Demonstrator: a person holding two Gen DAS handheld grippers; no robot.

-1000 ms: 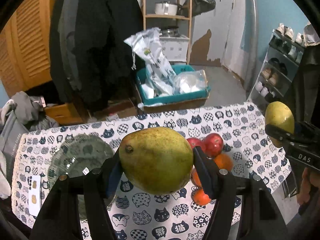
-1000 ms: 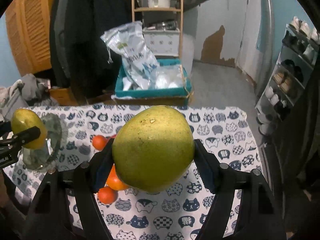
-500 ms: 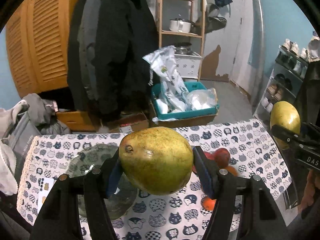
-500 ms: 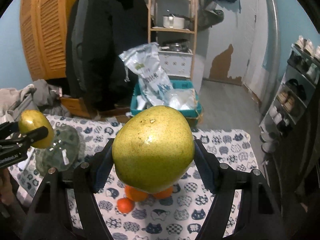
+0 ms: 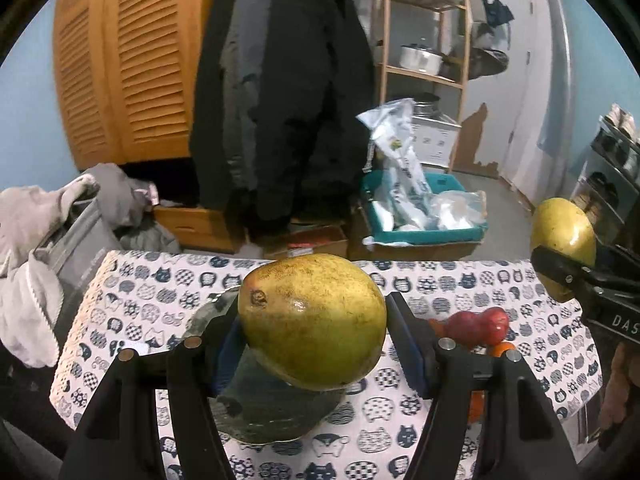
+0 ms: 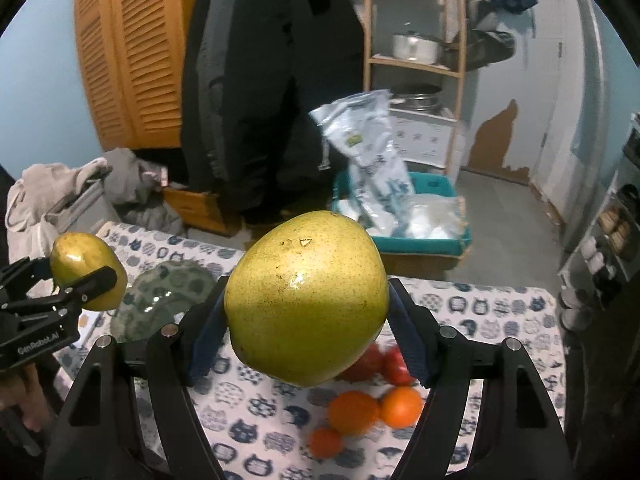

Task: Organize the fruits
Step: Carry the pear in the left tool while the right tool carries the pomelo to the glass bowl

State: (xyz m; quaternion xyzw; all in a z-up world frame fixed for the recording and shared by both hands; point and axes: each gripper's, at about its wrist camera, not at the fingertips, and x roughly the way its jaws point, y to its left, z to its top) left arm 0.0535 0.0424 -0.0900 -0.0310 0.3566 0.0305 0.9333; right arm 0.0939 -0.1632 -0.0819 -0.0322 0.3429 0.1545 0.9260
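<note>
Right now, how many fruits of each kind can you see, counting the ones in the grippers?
Pears: 2, one in the left gripper, one in the right gripper
Red fruits: 2
Oranges: 3
Total: 7

Blue walls (image 5: 24, 112); orange louvred wardrobe (image 5: 120, 60); dark coats (image 5: 280, 100) hanging; wooden shelf unit (image 5: 424, 32) holding pot (image 5: 420, 58); grey floor (image 6: 504, 220); teal crate (image 5: 424, 232) with bags; shoe rack (image 5: 612, 160) right.
</note>
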